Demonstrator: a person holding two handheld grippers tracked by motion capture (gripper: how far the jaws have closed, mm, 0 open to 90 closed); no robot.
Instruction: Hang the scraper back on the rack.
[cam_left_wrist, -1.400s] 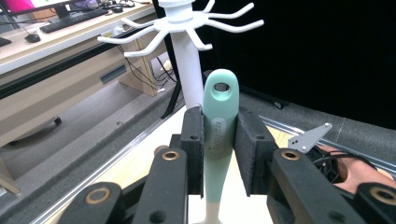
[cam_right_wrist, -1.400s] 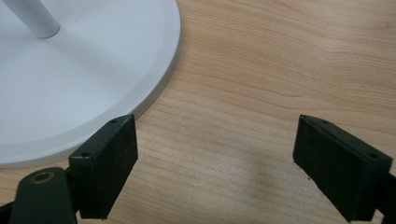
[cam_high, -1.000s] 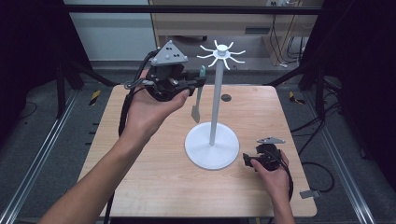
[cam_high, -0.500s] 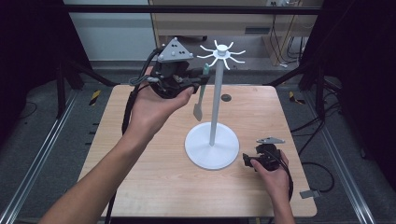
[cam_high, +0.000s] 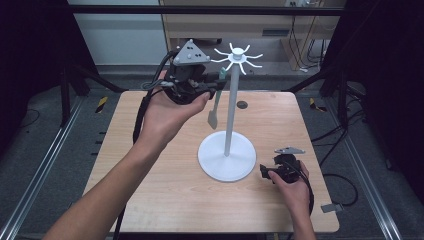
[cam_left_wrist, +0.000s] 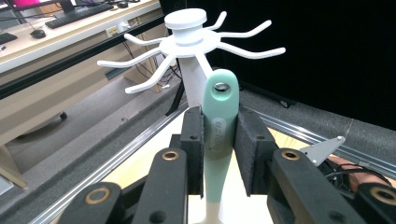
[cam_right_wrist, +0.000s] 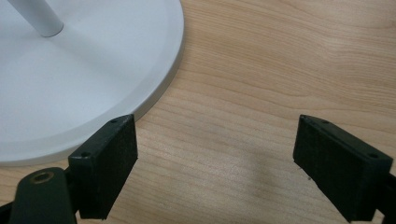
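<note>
Left gripper (cam_high: 216, 86) sits a touch higher and closer to the hook crown (cam_high: 237, 56) of the white stand (cam_high: 226, 159) than a second ago. The drift is small, seen in the high view against the hooks. The green-handled utensil (cam_high: 215, 107) clamped in it comes up with it: its handle top is now just beside the pole under the hooks, and its blade tip hangs a bit higher over the table (cam_high: 165, 200). In the left gripper view the handle hole (cam_left_wrist: 221, 87) is just below the hook arms.
</note>
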